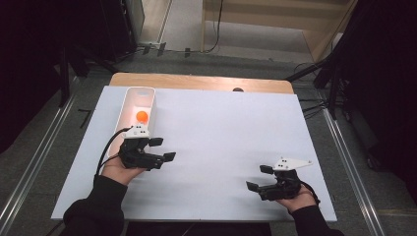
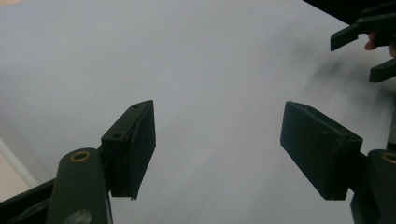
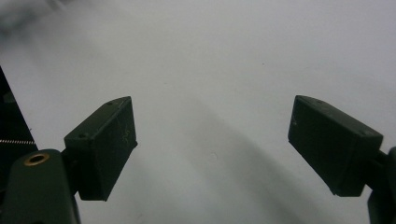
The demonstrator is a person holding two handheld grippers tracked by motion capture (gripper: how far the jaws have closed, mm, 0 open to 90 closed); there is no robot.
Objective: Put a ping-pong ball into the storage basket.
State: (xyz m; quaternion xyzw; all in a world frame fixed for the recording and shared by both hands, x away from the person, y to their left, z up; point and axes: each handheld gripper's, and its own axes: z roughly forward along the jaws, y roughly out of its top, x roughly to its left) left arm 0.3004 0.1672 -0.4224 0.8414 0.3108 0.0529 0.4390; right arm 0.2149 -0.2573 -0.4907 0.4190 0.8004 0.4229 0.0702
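Two grippers are resting low over the white sheet [image 1: 221,147] covering the table. The left gripper [image 1: 163,149] is sitting just beside the near end of the white bin [image 1: 129,101], its jaws standing wide apart and holding nothing. The right gripper [image 1: 259,177] is lying well apart near the sheet's front right, jaws likewise gaping and empty. An orange ball [image 1: 141,116] is lying inside the bin, toward its middle.

White bin [image 1: 129,101] blocks far left; sheet [image 1: 226,128] centre gives free passage.
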